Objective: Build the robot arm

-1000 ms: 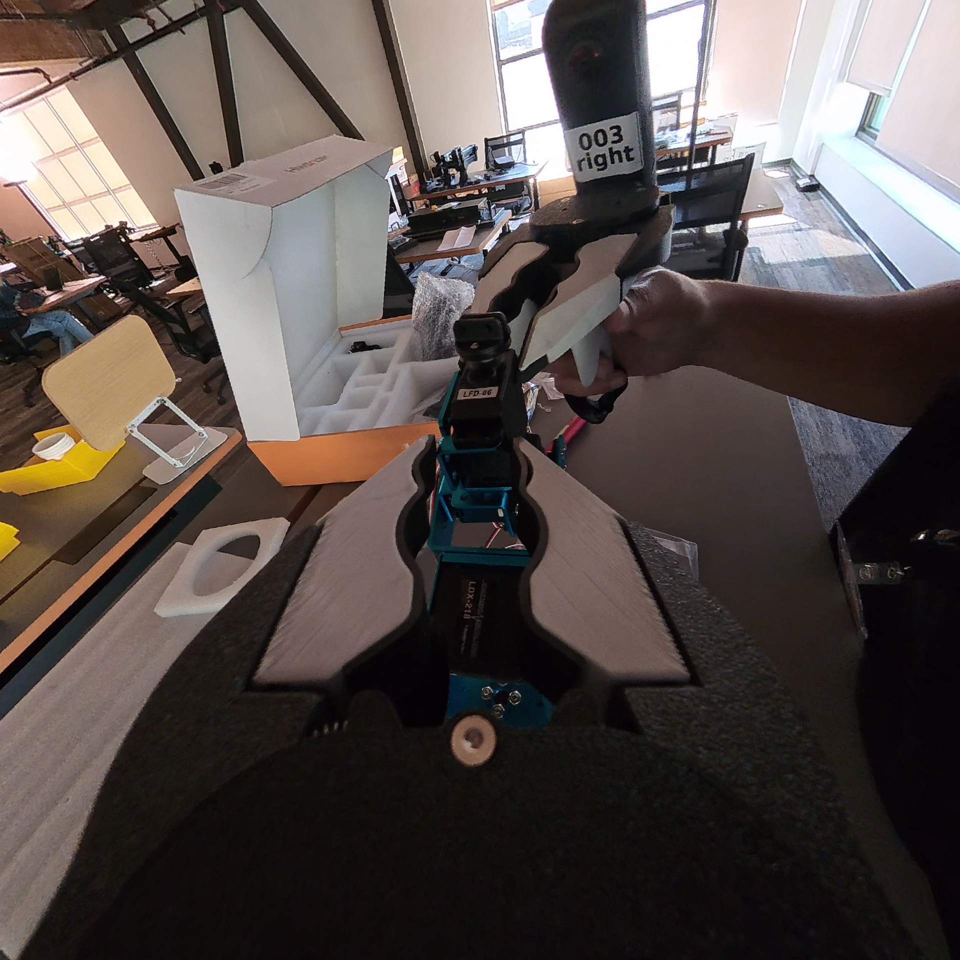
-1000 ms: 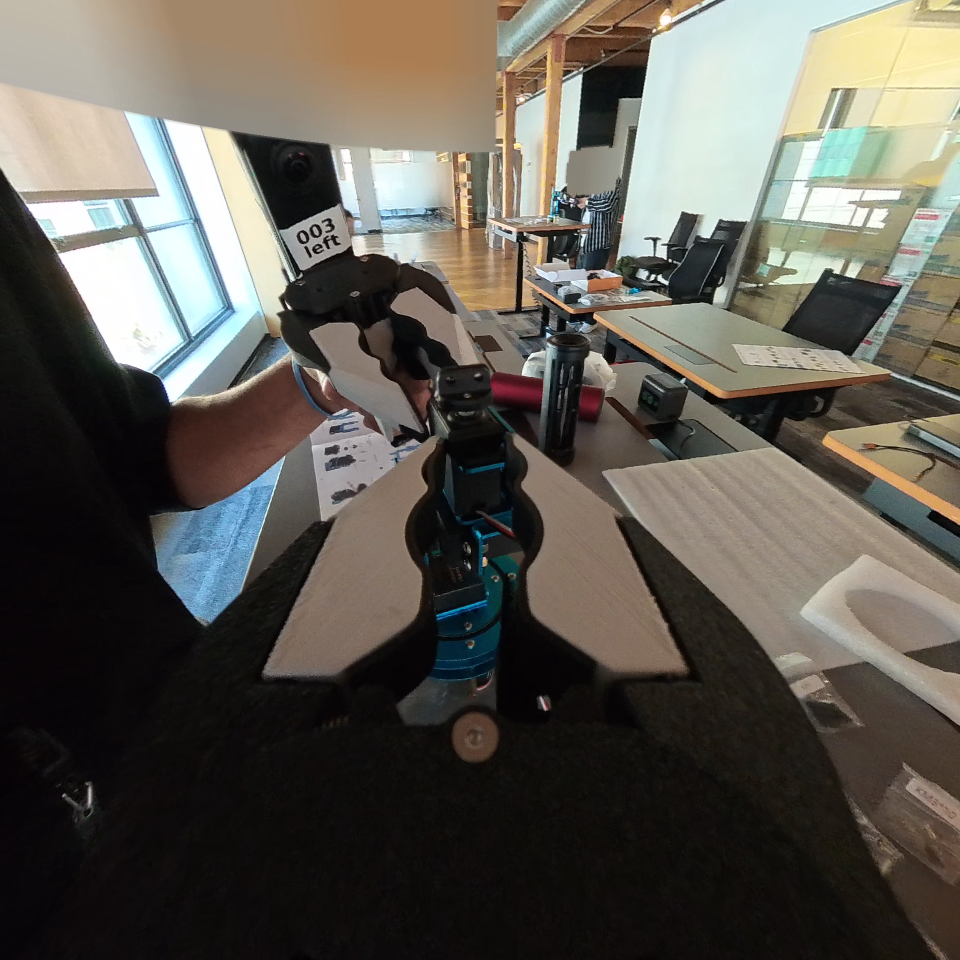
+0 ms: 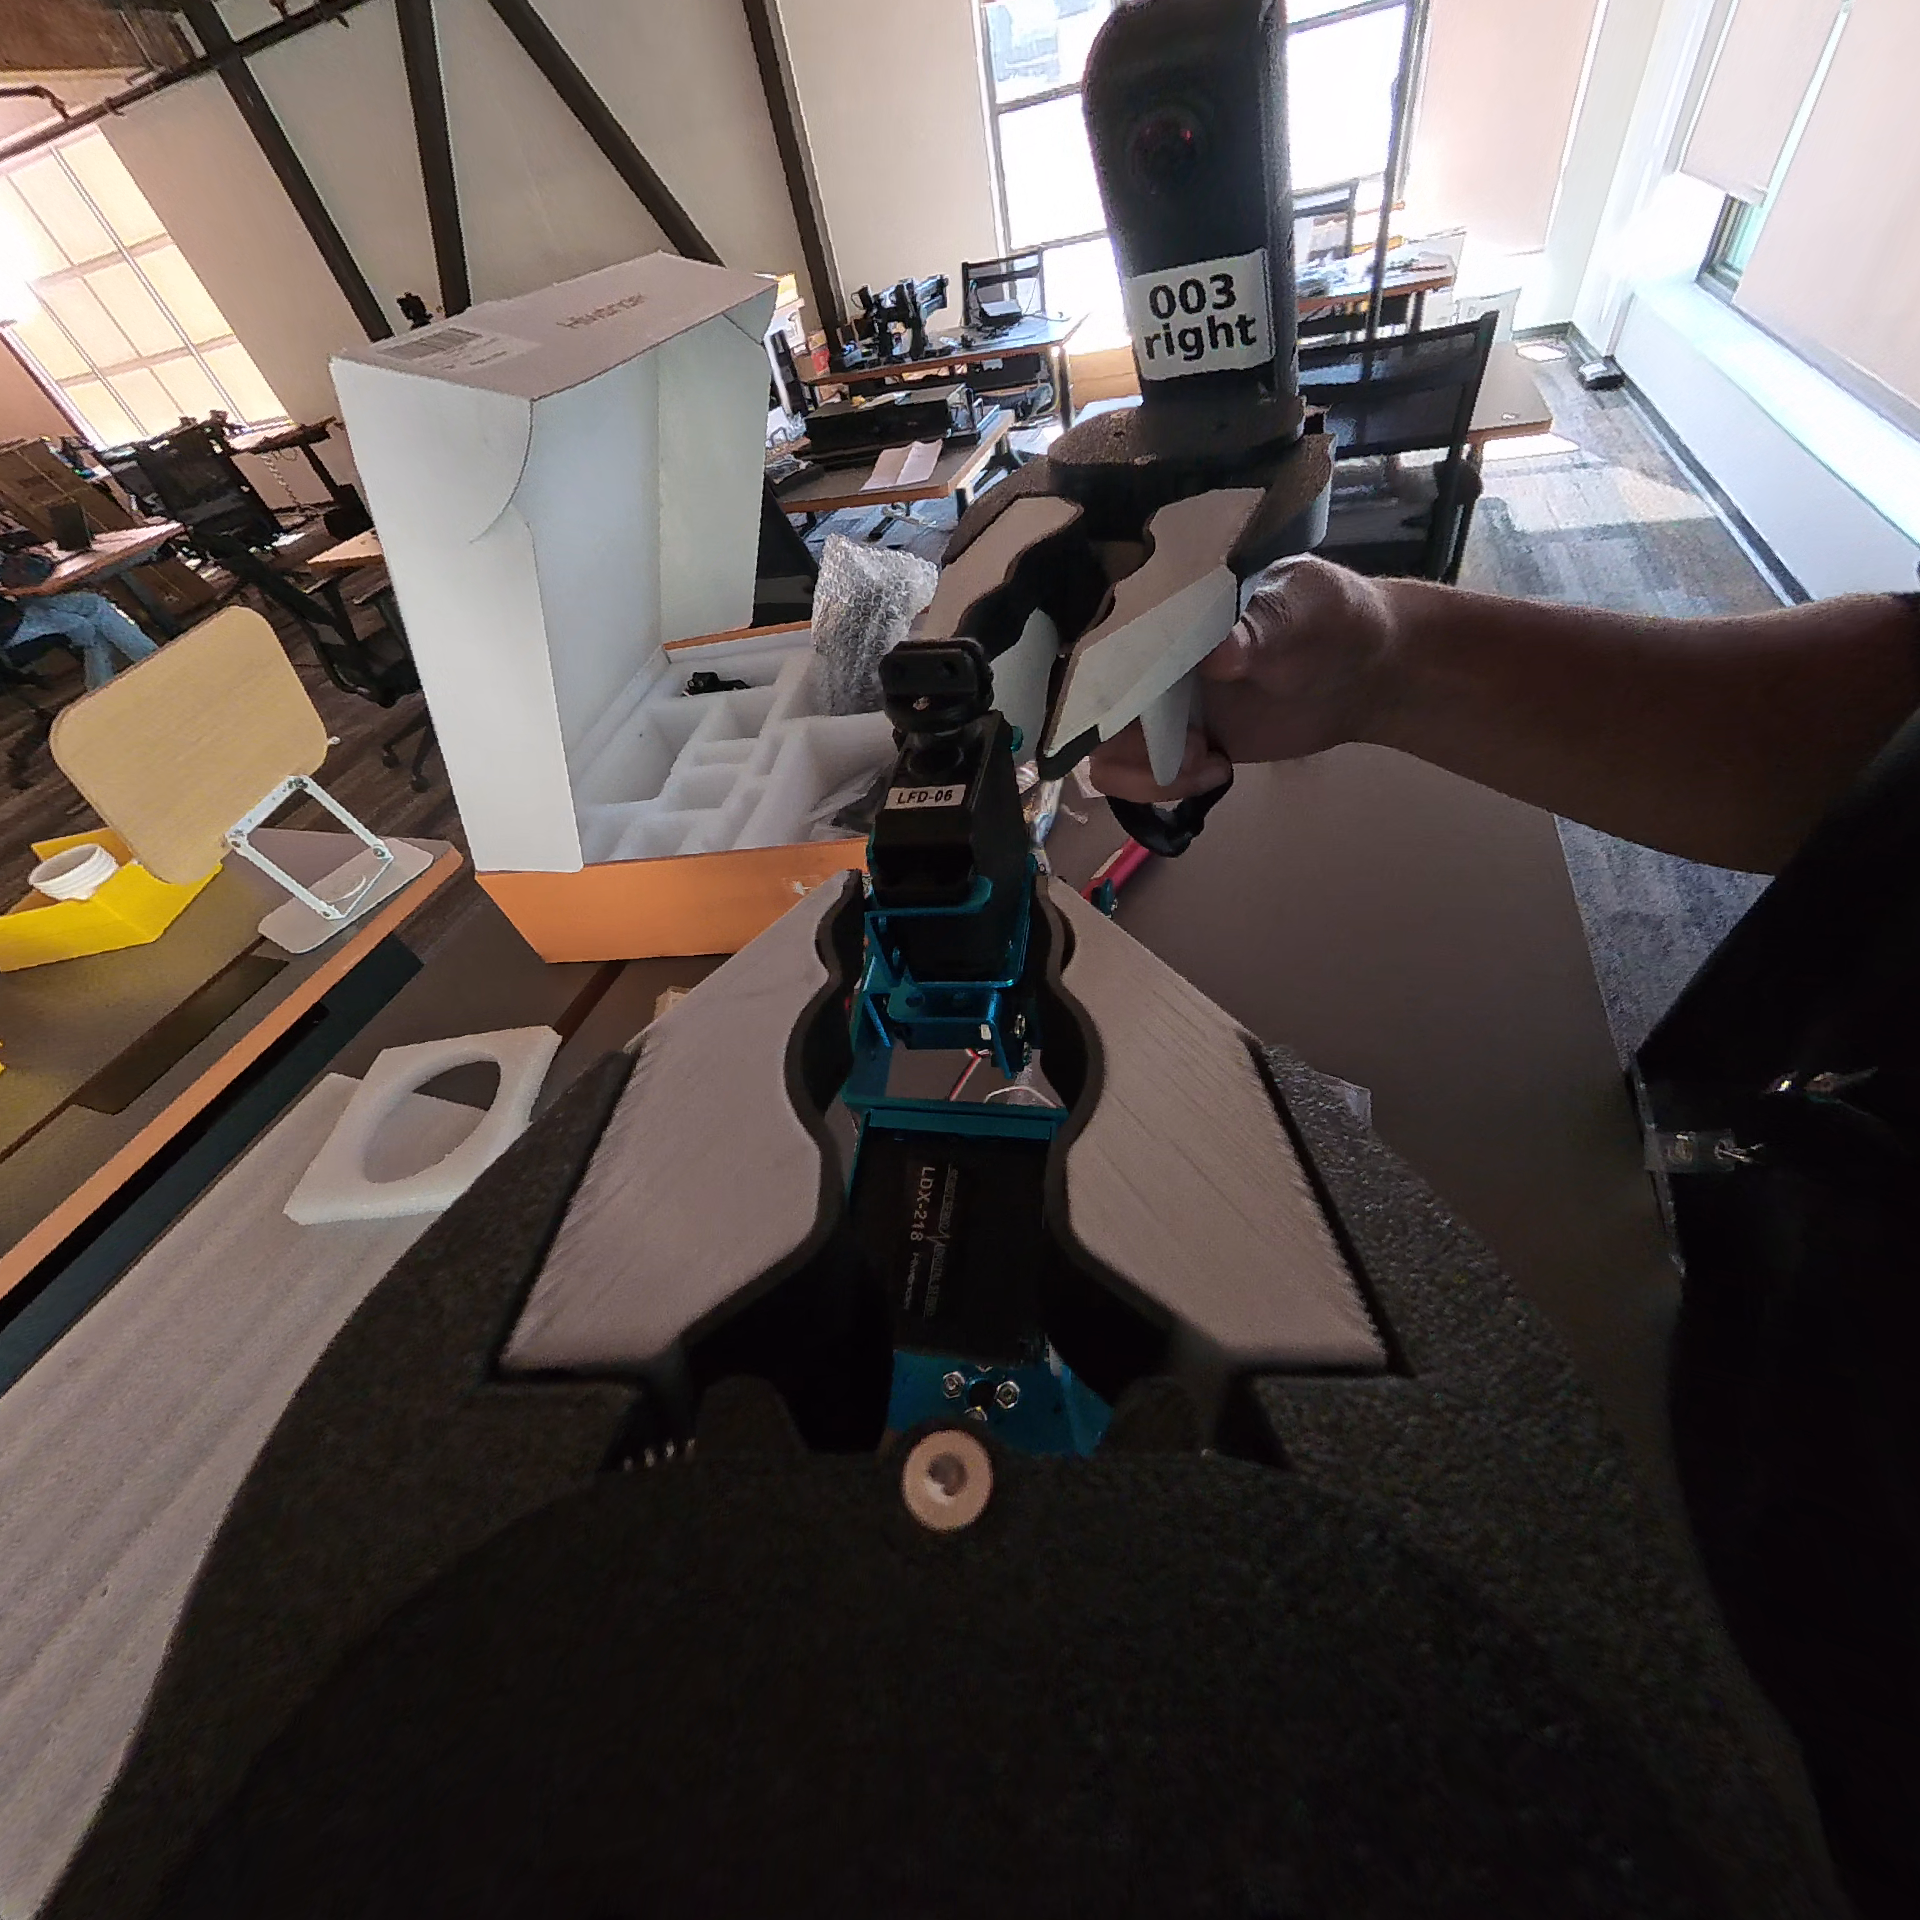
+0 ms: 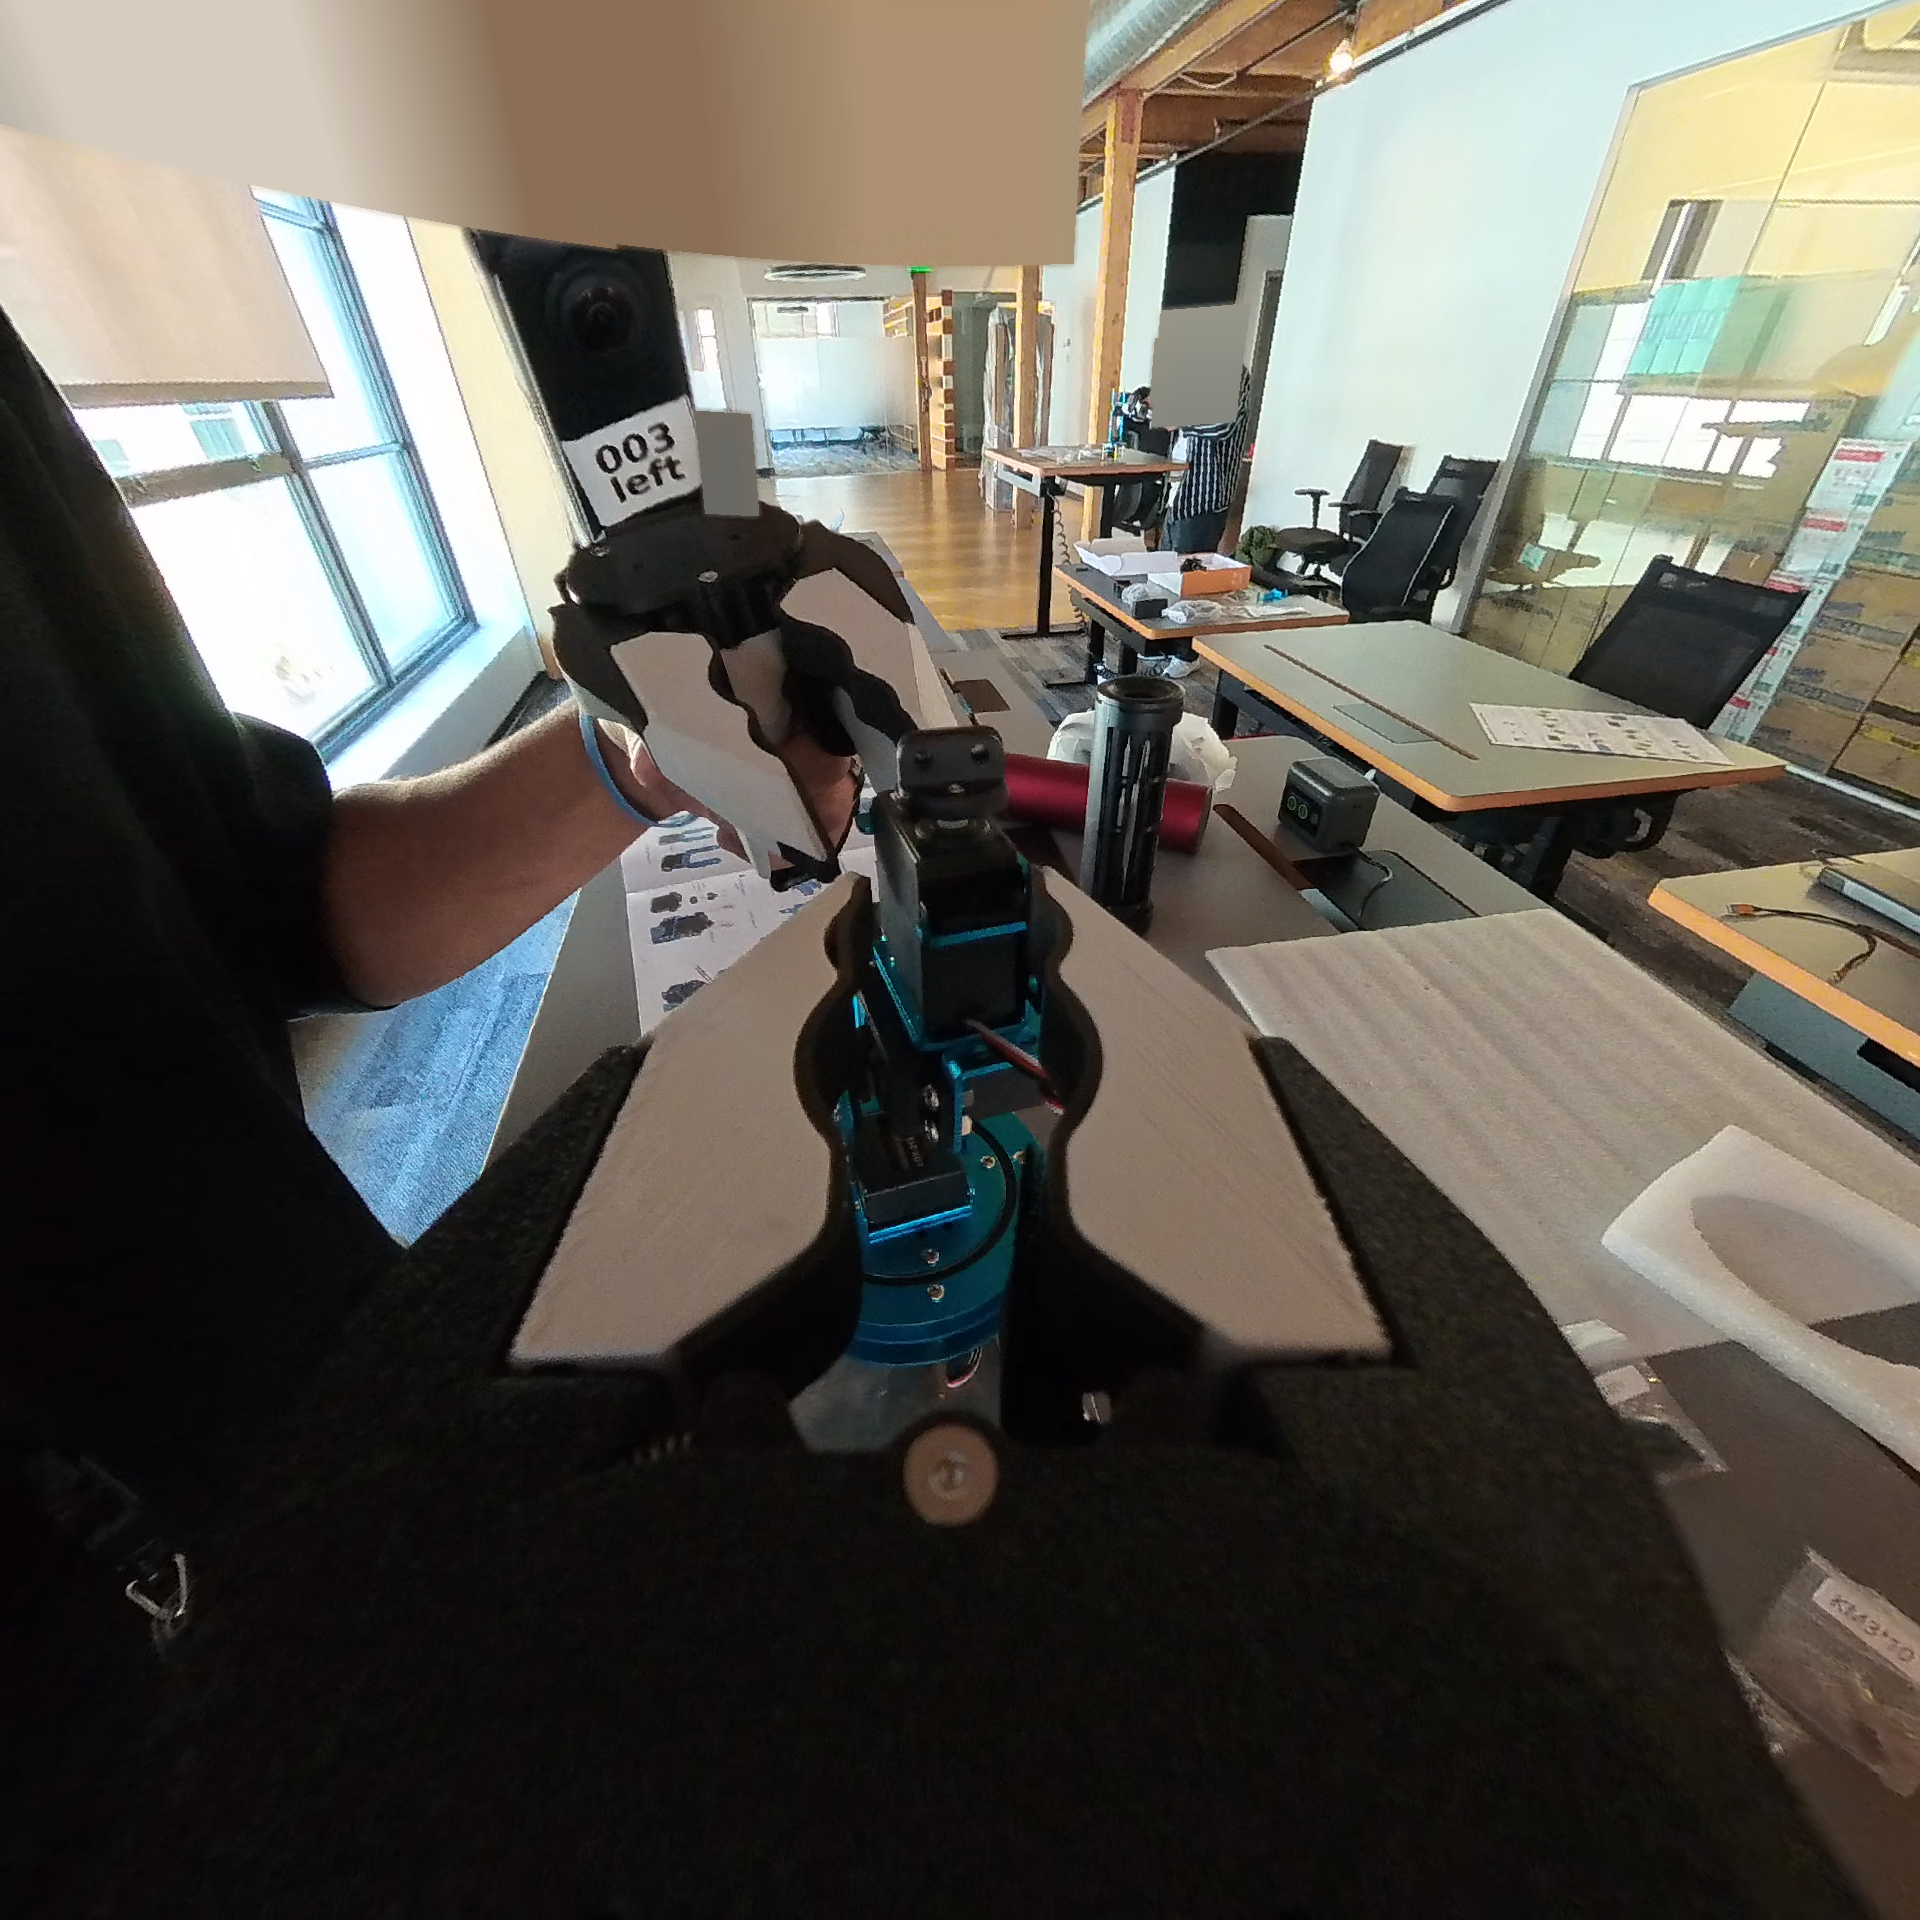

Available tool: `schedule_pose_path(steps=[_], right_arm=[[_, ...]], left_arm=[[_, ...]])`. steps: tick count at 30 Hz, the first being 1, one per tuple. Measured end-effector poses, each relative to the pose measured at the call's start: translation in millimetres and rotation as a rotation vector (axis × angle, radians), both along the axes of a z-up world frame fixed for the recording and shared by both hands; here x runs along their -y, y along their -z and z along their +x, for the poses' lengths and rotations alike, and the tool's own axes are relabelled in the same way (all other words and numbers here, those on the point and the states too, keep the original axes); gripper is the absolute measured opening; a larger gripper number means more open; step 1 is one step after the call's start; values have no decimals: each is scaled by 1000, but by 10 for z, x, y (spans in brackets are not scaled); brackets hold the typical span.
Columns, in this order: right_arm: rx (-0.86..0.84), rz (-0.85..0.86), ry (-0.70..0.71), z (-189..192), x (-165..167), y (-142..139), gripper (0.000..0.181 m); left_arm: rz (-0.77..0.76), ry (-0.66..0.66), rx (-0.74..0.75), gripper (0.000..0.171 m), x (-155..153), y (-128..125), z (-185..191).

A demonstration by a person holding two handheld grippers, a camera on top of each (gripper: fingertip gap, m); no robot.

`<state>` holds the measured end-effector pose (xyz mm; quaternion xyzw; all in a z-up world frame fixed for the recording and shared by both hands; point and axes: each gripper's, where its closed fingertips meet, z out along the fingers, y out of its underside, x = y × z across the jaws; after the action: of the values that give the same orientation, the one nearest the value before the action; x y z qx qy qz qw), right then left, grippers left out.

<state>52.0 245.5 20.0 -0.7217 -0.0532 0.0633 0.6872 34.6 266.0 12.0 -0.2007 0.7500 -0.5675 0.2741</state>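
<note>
A small robot arm of blue metal brackets and black servos (image 3: 951,831) stands upright over the dark table (image 3: 1351,935), with a black claw (image 3: 932,670) on top. My left gripper (image 3: 951,894) is shut on its middle, its fingers pressed to both sides. My right gripper (image 4: 951,894) is shut on the same arm (image 4: 951,935) from the opposite side, above its round blue base (image 4: 930,1278). Each view shows the other gripper's fingers just behind the claw, the right one's (image 3: 1132,665) and the left one's (image 4: 717,758), each held by a hand.
An open white box with a foam insert (image 3: 540,540) stands behind the arm. A foam piece with a hole (image 3: 436,1122) and a foam sheet (image 4: 1455,1039) lie on the table. A black cylinder (image 4: 1127,790), a red cylinder (image 4: 1174,805) and printed sheets (image 4: 686,914) are nearby. My two grippers' fingertips are within a few centimetres of each other.
Hardly anything differs. Both grippers keep their hold and the arm stays in the same place.
</note>
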Motion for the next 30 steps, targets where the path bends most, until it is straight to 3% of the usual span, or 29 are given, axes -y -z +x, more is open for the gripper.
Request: schedule_pose_path(steps=[8, 13, 18, 21, 24, 27, 30], right_arm=[[-12, 6, 3, 19, 12, 0, 28], [-54, 25, 51, 95, 203, -22, 28], [-124, -148, 131, 114, 574, 471, 30], [-159, -317, 159, 12, 763, 933, 33], [-222, -367, 156, -192, 806, 1192, 32], [-313, -407, 100, -543, 696, 1404, 32], [-354, -447, 31, -955, 447, 1569, 31]], left_arm=[[14, -13, 4, 31, -12, 3, -1], [-4, -39, -6, 31, -73, -11, -57], [-96, -121, -98, 35, -224, 89, -333], [-188, -277, -229, 36, -480, 388, -630], [-240, -546, -405, 37, -896, 945, -1084], [-256, -811, -525, 37, -1361, 1430, -1680], [-289, -1027, -575, 38, -1844, 1723, -2168]])
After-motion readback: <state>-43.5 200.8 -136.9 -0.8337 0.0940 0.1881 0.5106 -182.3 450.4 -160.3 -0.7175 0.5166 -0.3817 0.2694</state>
